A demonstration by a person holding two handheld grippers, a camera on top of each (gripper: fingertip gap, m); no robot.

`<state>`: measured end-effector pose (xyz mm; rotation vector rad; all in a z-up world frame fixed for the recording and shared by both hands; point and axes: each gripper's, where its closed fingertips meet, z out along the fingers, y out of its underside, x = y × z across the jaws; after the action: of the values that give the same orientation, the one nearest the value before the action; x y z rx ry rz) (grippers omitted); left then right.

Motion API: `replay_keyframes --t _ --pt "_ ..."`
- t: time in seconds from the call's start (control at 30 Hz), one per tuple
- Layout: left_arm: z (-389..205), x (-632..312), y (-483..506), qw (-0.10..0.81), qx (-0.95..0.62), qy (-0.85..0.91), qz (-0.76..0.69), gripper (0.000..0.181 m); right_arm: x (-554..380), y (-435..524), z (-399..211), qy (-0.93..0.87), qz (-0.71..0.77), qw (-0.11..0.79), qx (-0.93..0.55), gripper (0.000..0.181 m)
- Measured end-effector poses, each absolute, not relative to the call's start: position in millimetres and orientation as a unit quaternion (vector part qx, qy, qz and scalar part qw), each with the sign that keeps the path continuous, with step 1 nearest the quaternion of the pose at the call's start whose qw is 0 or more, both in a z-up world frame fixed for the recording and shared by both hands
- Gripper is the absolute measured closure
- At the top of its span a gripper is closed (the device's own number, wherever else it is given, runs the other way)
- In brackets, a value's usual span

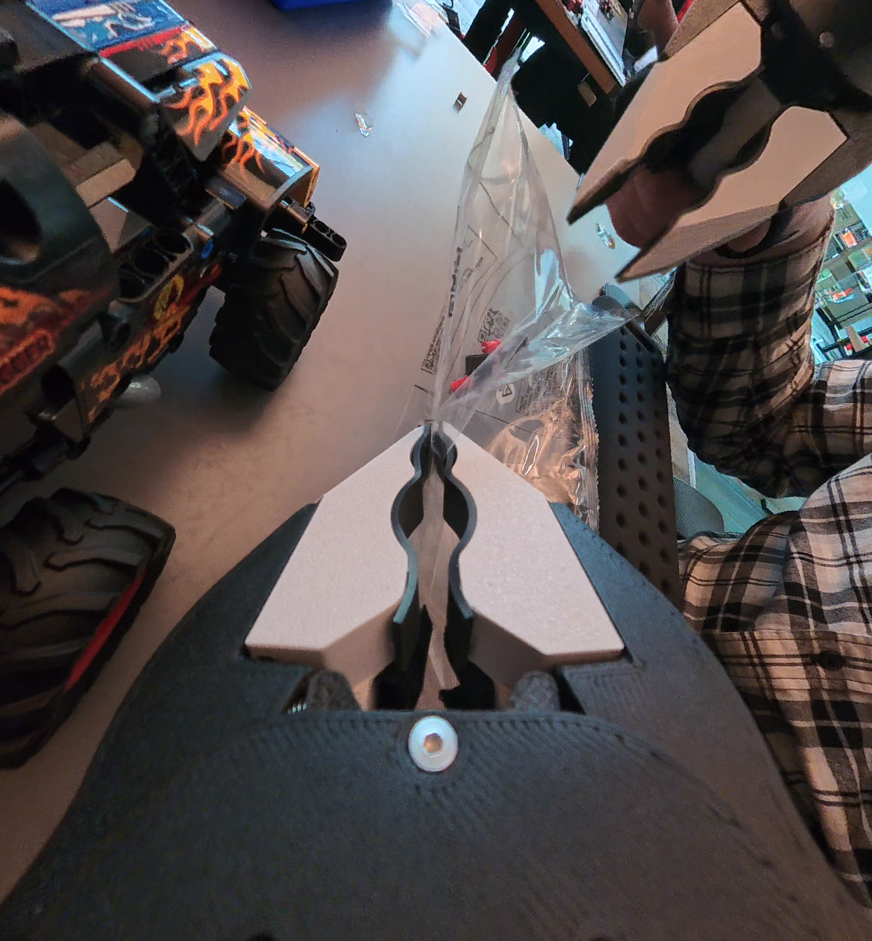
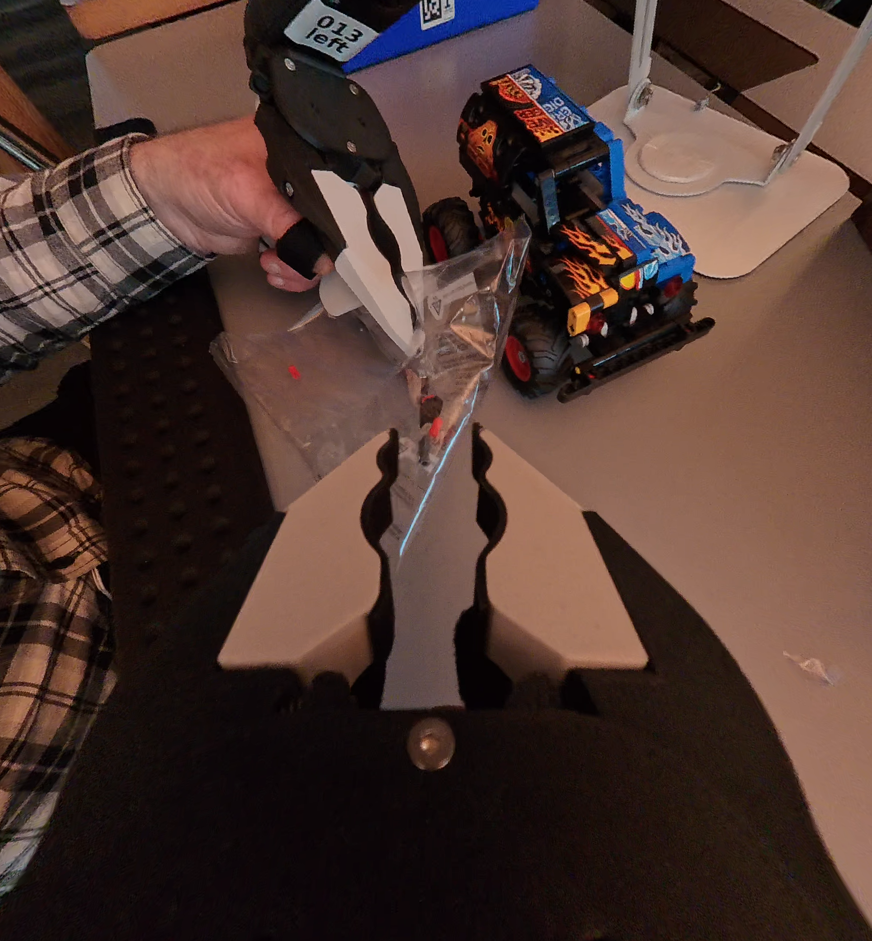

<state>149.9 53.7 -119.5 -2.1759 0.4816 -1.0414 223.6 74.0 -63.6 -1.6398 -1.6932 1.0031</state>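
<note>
Left wrist view: left hand-held gripper (image 1: 431, 433) pinches clear bag (image 1: 505, 285) above bench (image 1: 372, 214) right of toy truck (image 1: 133, 229); right hand-held gripper (image 2: 433, 438) gapes, grip low, steady.

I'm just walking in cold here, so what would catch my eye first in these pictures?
Probably the flame-decorated toy monster truck standing on the grey table. Next, the clear plastic bag of small parts, pinched shut in the left gripper and lifted off the table, while the right gripper sits open at its lower end.
</note>
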Motion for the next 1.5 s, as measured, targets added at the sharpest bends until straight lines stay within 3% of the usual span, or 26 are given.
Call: replay_keyframes --t 0.13,0.2,0.27,0.33,0.37,0.93,1.13,1.27,1.37,1.43,1.5 --pt "-115.6 148.6 55.8 0.344 -0.830 0.179 -0.402 0.181 226.2 64.1 -73.2 -0.636 0.377 0.264 -0.619 0.137" --pt "-112.6 148.5 56.7 0.349 -0.826 0.177 -0.406 0.181 224.0 61.5 -80.7 -0.640 0.368 0.258 -0.623 0.136" --pt "-108.6 149.1 57.2 0.356 -0.820 0.176 -0.412 0.181 220.0 60.7 -85.1 -0.642 0.364 0.257 -0.624 0.146" --pt "-106.6 148.9 57.5 0.362 -0.817 0.179 -0.411 0.181 217.0 62.9 -82.8 -0.643 0.362 0.265 -0.620 0.176" --pt "-104.6 149.3 57.4 0.366 -0.814 0.180 -0.413 0.181 215.8 65.4 -78.5 -0.639 0.366 0.272 -0.619 0.181" --pt "-56.1 149.6 54.3 0.446 -0.745 0.191 -0.458 0.181 209.1 76.9 -17.6 -0.650 0.359 0.331 -0.582 0.181" --pt "-45.8 143.5 55.1 0.466 -0.731 0.178 -0.466 0.181 220.6 79.8 -7.1 -0.617 0.386 0.334 -0.599 0.146" --pt "-45.2 143.4 55.1 0.467 -0.730 0.178 -0.465 0.181 225.4 69.0 -7.5 -0.605 0.412 0.331 -0.595 0.150" --pt "-46.4 145.0 54.9 0.465 -0.731 0.181 -0.465 0.181 225.2 63.9 -10.4 -0.602 0.416 0.339 -0.591 0.170" --pt "-46.3 145.1 54.8 0.467 -0.732 0.182 -0.463 0.181 224.2 58.4 -15.5 -0.595 0.427 0.327 -0.598 0.166" --pt "-45.5 144.8 54.2 0.467 -0.730 0.182 -0.464 0.181 221.9 49.4 -22.8 -0.583 0.444 0.312 -0.605 0.151"
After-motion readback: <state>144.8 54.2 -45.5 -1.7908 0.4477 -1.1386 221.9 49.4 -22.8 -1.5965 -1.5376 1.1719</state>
